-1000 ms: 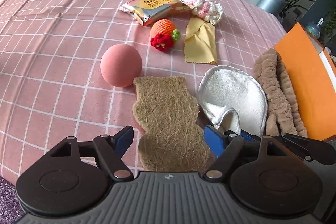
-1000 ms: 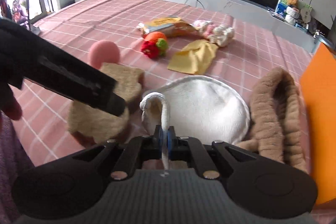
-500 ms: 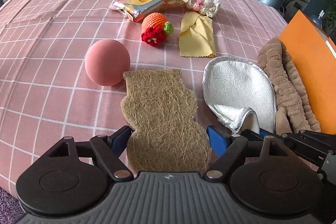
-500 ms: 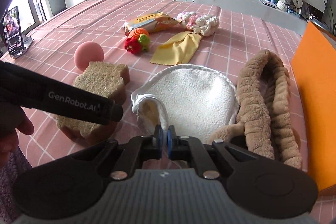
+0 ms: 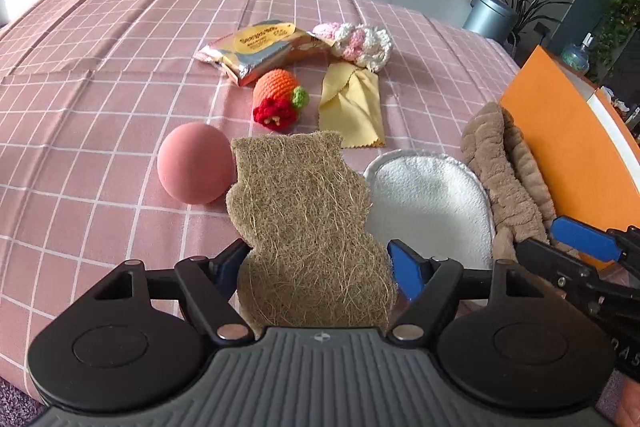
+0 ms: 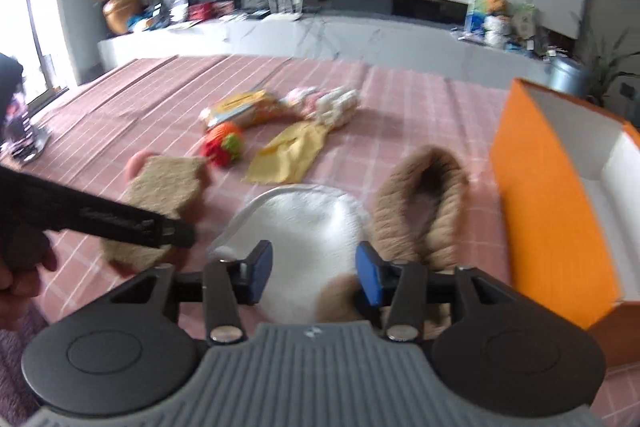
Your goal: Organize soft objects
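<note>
Two handheld grippers reach over a table covered in a pink checked tablecloth [image 5: 100, 75]. The left gripper [image 5: 316, 263] has its jaws spread wide on either side of a tan loofah pad [image 5: 308, 219], which lies between the blue pads; whether the pads actually press on its edges cannot be told. The loofah pad seems tilted up off the cloth at its near end. Just to its left sits a pink ball [image 5: 194, 163], touching or nearly touching its edge.

The right gripper [image 6: 314, 277] has just been opening its jaws — they stand apart with nothing pinched between them, above the near edge of a round white pad [image 6: 300, 227] lying flat on the cloth. Beside that white pad on the right lies a brown fuzzy headband [image 6: 424, 203], and further right stands an open orange box [image 6: 552, 207] with a white interior.

Farther back on the table lie a yellow cloth [image 5: 352, 107], a crocheted orange and red toy [image 5: 278, 97], a foil snack packet [image 5: 260, 49] and a pink-and-white crocheted piece [image 5: 358, 43] — all grouped near one another.
</note>
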`<state>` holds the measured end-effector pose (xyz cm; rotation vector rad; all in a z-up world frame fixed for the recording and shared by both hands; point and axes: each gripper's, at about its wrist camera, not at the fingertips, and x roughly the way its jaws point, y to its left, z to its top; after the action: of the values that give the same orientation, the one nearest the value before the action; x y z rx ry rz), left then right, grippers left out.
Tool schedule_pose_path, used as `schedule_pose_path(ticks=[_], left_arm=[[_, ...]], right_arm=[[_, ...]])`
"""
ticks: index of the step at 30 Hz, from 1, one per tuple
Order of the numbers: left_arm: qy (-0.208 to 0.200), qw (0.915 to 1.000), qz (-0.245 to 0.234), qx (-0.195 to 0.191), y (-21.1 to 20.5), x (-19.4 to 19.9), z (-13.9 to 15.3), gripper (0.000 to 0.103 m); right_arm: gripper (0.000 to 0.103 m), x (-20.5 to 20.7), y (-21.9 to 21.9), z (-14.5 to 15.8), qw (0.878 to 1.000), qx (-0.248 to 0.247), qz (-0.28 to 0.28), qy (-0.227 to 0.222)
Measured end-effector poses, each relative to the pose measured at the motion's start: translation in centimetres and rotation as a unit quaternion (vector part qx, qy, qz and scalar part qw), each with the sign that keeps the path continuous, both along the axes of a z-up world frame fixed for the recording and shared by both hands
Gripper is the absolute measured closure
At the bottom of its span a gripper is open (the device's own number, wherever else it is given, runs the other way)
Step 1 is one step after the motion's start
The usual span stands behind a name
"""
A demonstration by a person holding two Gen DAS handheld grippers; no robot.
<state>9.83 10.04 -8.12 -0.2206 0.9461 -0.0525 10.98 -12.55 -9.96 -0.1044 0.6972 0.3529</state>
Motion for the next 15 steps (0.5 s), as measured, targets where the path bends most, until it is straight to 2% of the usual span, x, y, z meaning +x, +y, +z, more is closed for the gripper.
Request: schedule_pose_path(ticks=[2,4,7,12,13,15], left_arm=[[-0.008,1.0000,-0.003,-0.003,-0.2,0.2,0.6,0.017],[-0.014,0.9998,-0.009,-0.006,-0.5,0.5,1.1,0.017],[-0.017,0.9996,-0.021,-0.005,-1.2,1.1,1.3,0.017],[-0.017,0.9993,-0.032,-0.004,-2.2,2.1,1.3,0.017],[-0.016,0.9993,-0.034,-0.003,-2.4,2.3,1.3,0.017],[-0.015,0.9992,-0.036,-0.003,-2.6,2.6,1.2,0.017]], right_arm=[[0.034,1.1,-1.1,-0.1,0.999,-0.013,-0.039,-0.009],[0.025,2.4,-2.3,-0.4,0.997,-0.022,-0.070,-0.005],[0.025,4.5,-3.6,-1.5,0.996,-0.026,-0.088,0.012],[0.025,6.8,-4.5,-3.1,0.995,0.008,-0.084,0.055],[0.028,7.1,-4.4,-3.4,0.995,0.013,-0.082,0.059],[0.041,7.7,-4.0,-3.9,0.995,0.010,-0.077,0.068]])
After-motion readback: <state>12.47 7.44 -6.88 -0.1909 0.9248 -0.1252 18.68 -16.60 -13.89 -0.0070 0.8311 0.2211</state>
